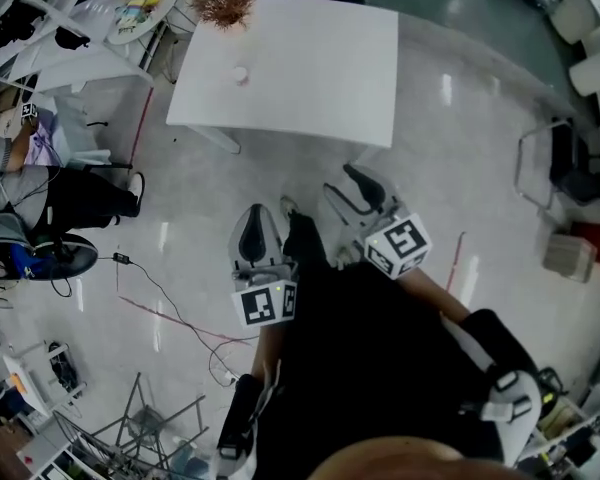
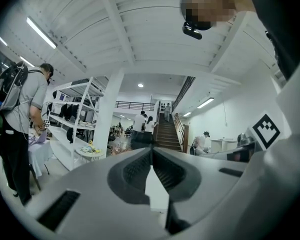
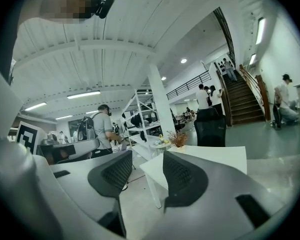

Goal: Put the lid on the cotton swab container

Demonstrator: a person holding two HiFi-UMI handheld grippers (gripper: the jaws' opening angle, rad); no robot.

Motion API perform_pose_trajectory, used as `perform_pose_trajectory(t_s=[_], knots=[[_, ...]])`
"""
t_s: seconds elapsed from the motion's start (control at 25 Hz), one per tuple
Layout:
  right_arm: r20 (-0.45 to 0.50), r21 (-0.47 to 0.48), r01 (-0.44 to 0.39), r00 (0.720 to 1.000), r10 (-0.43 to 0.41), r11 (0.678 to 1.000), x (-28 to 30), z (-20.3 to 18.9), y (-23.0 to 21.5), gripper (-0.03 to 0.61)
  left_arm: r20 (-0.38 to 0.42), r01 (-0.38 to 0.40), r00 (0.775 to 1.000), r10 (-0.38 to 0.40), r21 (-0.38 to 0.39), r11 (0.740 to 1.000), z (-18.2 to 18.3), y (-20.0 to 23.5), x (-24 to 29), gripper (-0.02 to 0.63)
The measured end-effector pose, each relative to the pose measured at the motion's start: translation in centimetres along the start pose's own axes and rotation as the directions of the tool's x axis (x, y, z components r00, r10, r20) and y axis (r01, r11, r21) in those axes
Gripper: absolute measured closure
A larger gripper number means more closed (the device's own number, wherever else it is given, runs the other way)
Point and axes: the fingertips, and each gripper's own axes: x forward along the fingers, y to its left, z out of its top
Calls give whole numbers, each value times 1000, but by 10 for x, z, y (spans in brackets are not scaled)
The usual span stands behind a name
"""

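1. Glossy pale floor (image 1: 460,138), smooth and mirror-like under the ceiling lights.
2. White rectangular surface (image 1: 310,78) on slim white legs, flat and matte, almost bare.
3. Right gripper (image 1: 342,181), pale grey plastic, held over the floor short of the surface's near edge; jaws apart, black ribbed pads facing each other, nothing between them.
4. Left gripper (image 1: 256,218), same make, just beside the right one and farther back from that near edge; jaws closed tip to tip, empty.
5. Wispy reddish-brown dried sprigs (image 1: 223,3) at the surface's far left corner.
6. Small round white object (image 1: 240,73) close to the surface's left edge, toward the far left corner, well apart from both grippers; too small to tell lid from cotton swab container, or any contents.
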Motion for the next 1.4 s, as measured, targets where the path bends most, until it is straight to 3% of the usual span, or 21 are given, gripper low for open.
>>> perform_pose_trajectory(t_s=[0.32,0.64,0.8,1.0,1.4], knots=[[-39,3,33,999,-33,999,117,31,-29,397,-3,51,999,-51,-5,999,27,77,105,597],[-68,57,70,995,-66,996,197,34,-51,397,-31,95,995,-95,1,995,19,134,173,597],[-109,91,80,992,-70,993,239,27,-62,397,-68,113,991,-111,33,993,4,163,201,597],[-142,107,66,989,-51,992,285,25,-83,397,-84,84,993,-87,-34,996,-7,182,241,597],[-240,157,59,971,-20,986,379,-3,-137,397,-177,88,980,-92,-27,996,-60,217,326,597]])
